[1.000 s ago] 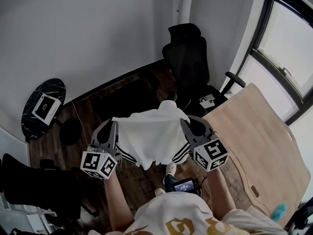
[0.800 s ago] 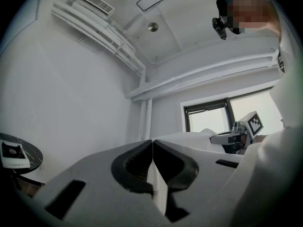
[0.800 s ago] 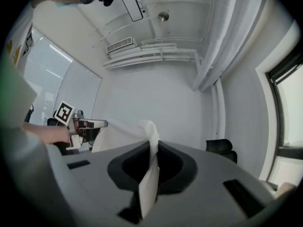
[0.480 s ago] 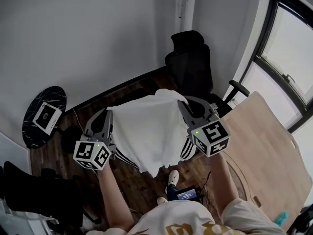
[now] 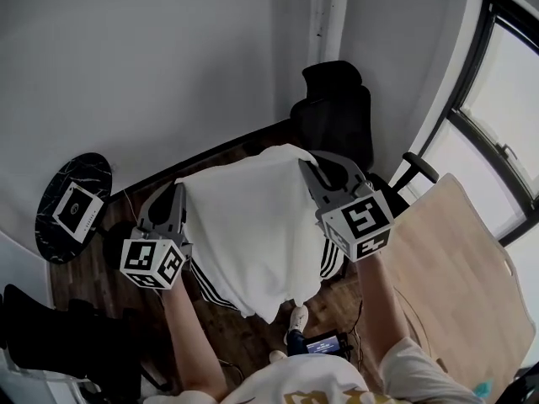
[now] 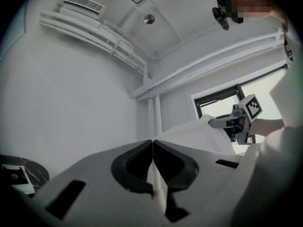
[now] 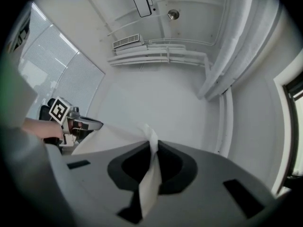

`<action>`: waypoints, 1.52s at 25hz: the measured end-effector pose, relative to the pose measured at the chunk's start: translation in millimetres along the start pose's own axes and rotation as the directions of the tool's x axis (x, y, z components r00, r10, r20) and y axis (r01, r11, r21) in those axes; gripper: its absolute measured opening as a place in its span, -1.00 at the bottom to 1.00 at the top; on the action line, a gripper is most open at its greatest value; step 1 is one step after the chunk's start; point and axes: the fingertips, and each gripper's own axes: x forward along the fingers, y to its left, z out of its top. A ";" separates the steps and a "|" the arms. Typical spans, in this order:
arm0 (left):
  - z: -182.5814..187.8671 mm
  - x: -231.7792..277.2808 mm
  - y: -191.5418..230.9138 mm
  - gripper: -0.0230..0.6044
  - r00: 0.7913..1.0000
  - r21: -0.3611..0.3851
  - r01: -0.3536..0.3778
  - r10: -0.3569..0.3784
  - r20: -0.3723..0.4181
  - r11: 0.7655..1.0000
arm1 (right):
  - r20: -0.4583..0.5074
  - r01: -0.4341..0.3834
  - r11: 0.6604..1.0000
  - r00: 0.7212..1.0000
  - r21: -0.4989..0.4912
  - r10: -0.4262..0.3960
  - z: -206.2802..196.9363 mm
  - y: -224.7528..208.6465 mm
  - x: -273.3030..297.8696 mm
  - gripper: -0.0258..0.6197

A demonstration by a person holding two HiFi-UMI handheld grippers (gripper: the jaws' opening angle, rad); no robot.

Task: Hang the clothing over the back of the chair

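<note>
A white garment (image 5: pixel 253 225) with black side stripes hangs spread between my two grippers, held up in the air. My left gripper (image 5: pixel 178 190) is shut on its left top corner, and the right gripper (image 5: pixel 304 166) is shut on its right top corner. In the left gripper view the jaws (image 6: pixel 152 144) pinch a thin fold of the cloth (image 6: pixel 189 136), which runs across to the other gripper (image 6: pixel 239 122). The right gripper view shows white fabric (image 7: pixel 150 174) squeezed between the jaws (image 7: pixel 153 145). The black office chair (image 5: pixel 337 112) stands just beyond the garment, with its back towards me.
A round dark side table (image 5: pixel 50 242) bearing a white box (image 5: pixel 77 210) stands at the left by the wall. A light wooden desk (image 5: pixel 455 268) fills the right, under a window (image 5: pixel 514 133). A small screen device (image 5: pixel 324 343) lies on the dark floor by my feet.
Both grippers have risen and moved forward with the garment stretched between them. The chair now sits closer behind the cloth, and the garment hangs longer below the grippers.
</note>
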 end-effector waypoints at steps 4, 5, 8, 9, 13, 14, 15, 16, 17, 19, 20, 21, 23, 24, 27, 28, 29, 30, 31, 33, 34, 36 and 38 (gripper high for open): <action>-24.0 30.3 17.7 -0.85 0.996 0.096 -0.044 0.052 -0.079 0.994 | -0.030 -0.011 1.000 0.999 -0.026 0.010 -15.8 -12.1 34.4 -0.83; -35.4 36.2 21.4 -0.85 0.992 0.113 -0.051 0.063 -0.106 0.992 | -0.046 -0.019 0.999 0.999 -0.031 0.018 -23.9 -12.8 42.8 -0.83; -72.2 48.5 30.1 -0.85 0.981 0.124 -0.055 0.077 -0.177 0.991 | -0.110 -0.057 0.997 0.993 -0.057 0.050 -54.1 -14.0 63.9 -0.83; -84.6 51.7 31.9 -0.85 0.976 0.125 -0.054 0.078 -0.201 0.991 | -0.135 -0.072 0.995 0.989 -0.074 0.062 -65.1 -14.8 69.4 -0.83; -126.8 67.8 34.1 -0.85 0.948 0.185 -0.020 0.077 -0.308 0.982 | -0.234 -0.126 0.980 0.968 -0.152 0.088 -108.0 -21.5 87.4 -0.83; -135.9 71.3 34.1 -0.85 0.940 0.205 -0.007 0.076 -0.332 0.979 | -0.258 -0.138 0.976 0.962 -0.166 0.092 -119.1 -23.0 91.8 -0.82; -145.6 74.1 34.5 -0.85 0.931 0.223 0.007 0.075 -0.357 0.975 | -0.279 -0.151 0.973 0.955 -0.172 0.099 -130.1 -23.9 96.3 -0.82; -156.0 76.4 35.6 -0.85 0.921 0.240 0.021 0.075 -0.383 0.971 | -0.295 -0.164 0.972 0.949 -0.168 0.109 -140.7 -23.9 100.9 -0.82; -166.5 78.3 36.9 -0.85 0.909 0.251 0.035 0.074 -0.410 0.967 | -0.308 -0.177 0.971 0.943 -0.159 0.122 -150.6 -23.1 105.2 -0.81; -186.5 80.6 38.1 -0.85 0.885 0.249 0.055 0.069 -0.460 0.967 | -0.336 -0.209 0.965 0.930 -0.157 0.147 -169.8 -19.7 110.9 -0.81; -196.6 80.5 37.9 -0.85 0.874 0.244 0.059 0.068 -0.482 0.968 | -0.354 -0.230 0.959 0.921 -0.166 0.160 -180.2 -17.6 112.2 -0.80; -206.9 79.9 36.9 -0.85 0.862 0.240 0.064 0.068 -0.503 0.969 | -0.375 -0.254 0.951 0.911 -0.177 0.174 -191.0 -15.8 113.1 -0.80; -229.2 79.4 33.0 -0.85 0.833 0.236 0.083 0.063 -0.549 0.968 | -0.418 -0.305 0.929 0.887 -0.207 0.198 -211.8 -14.4 115.5 -0.79; -242.3 79.4 30.9 -0.85 0.814 0.233 0.097 0.058 -0.578 0.968 | -0.441 -0.333 0.913 0.873 -0.234 0.206 -221.7 -14.0 117.3 -0.79; -283.2 77.3 25.0 -0.85 0.739 0.237 0.160 0.043 -0.672 0.958 | -0.520 -0.434 0.833 0.826 -0.342 0.217 -251.9 -6.0 120.4 -0.80; -294.7 75.5 23.0 -0.85 0.714 0.239 0.183 0.038 -0.699 0.954 | -0.545 -0.467 0.807 0.808 -0.362 0.223 -262.4 -1.8 120.2 -0.80; -305.3 73.2 20.9 -0.85 0.692 0.238 0.202 0.033 -0.721 0.950 | -0.566 -0.496 0.786 0.791 -0.368 0.234 -272.9 2.3 119.6 -0.80; -315.3 70.5 18.8 -0.85 0.672 0.233 0.218 0.027 -0.740 0.948 | -0.582 -0.521 0.773 0.774 -0.363 0.248 -282.7 5.5 119.0 -0.80; -324.9 67.7 16.8 -0.85 0.653 0.224 0.231 0.020 -0.757 0.947 | -0.595 -0.541 0.765 0.759 -0.349 0.265 -291.3 7.9 118.6 -0.80; -344.1 61.3 12.7 -0.85 0.611 0.199 0.258 0.000 -0.792 0.946 | -0.609 -0.570 0.763 0.733 -0.305 0.304 -302.3 11.3 119.0 -0.80; -353.7 57.6 10.2 -0.85 0.589 0.183 0.272 -0.013 -0.808 0.945 | -0.612 -0.580 0.764 0.722 -0.283 0.322 -304.8 12.7 119.5 -0.79; -369.3 50.8 4.4 -0.85 0.555 0.160 0.293 -0.031 -0.831 0.943 | -0.624 -0.608 0.750 0.699 -0.261 0.350 -308.3 16.1 119.9 -0.79; -378.6 45.4 -2.2 -0.85 0.533 0.146 0.304 -0.040 -0.845 0.941 | -0.647 -0.645 0.722 0.666 -0.251 0.370 -313.3 20.0 117.9 -0.79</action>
